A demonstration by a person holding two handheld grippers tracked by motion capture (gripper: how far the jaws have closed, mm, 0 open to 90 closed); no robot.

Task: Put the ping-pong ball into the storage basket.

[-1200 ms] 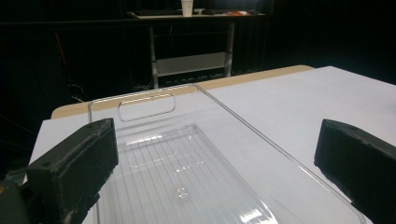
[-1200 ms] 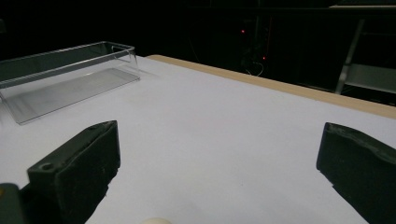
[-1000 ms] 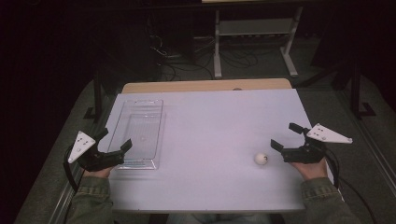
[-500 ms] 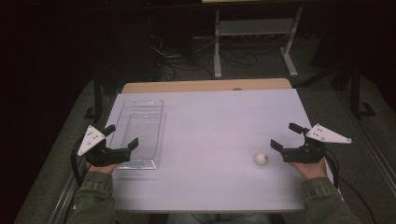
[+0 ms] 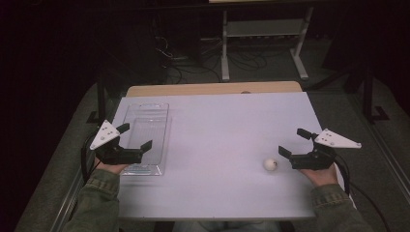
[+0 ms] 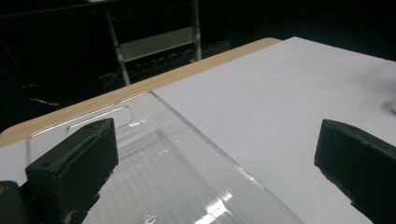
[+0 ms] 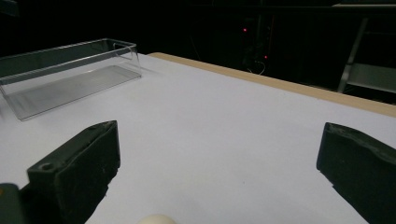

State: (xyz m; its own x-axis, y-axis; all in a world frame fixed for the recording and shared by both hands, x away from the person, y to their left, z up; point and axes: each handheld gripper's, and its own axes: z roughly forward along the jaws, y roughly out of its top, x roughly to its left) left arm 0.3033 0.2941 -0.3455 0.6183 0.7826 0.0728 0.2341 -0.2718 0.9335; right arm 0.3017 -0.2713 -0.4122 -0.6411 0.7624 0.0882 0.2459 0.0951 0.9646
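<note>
From the high view we see the whole white surface [image 5: 212, 145]: a clear plastic tray [image 5: 145, 135] lies along its left side, and a small white ball [image 5: 270, 165] rests near the right front. The left claw [image 5: 134, 137] hangs over the near end of the tray, its jaws spread wide, one over the tray's left edge and the other over its right wall. We cannot tell from above whether it touches the tray. The right claw [image 5: 292, 142] sits just right of the ball, jaws wide apart and pointing toward the middle of the surface; the ball lies just beside its nearer jaw, not between the two, and we see a small gap between them.

The left gripper view adds what the high view cannot: the tray [image 6: 177, 168] seen close from above, with its ribbed floor, a slot-shaped handle in the far end and its right wall running between the two jaws. The left claw [image 6: 215, 163] holds nothing.

In the right gripper view the top of the ball [image 7: 156, 219] peeks in at the bottom edge, nearer the left jaw. The right claw [image 7: 219, 163] is wide open and empty, and the tray [image 7: 70, 74] stands far off at upper left.
</note>
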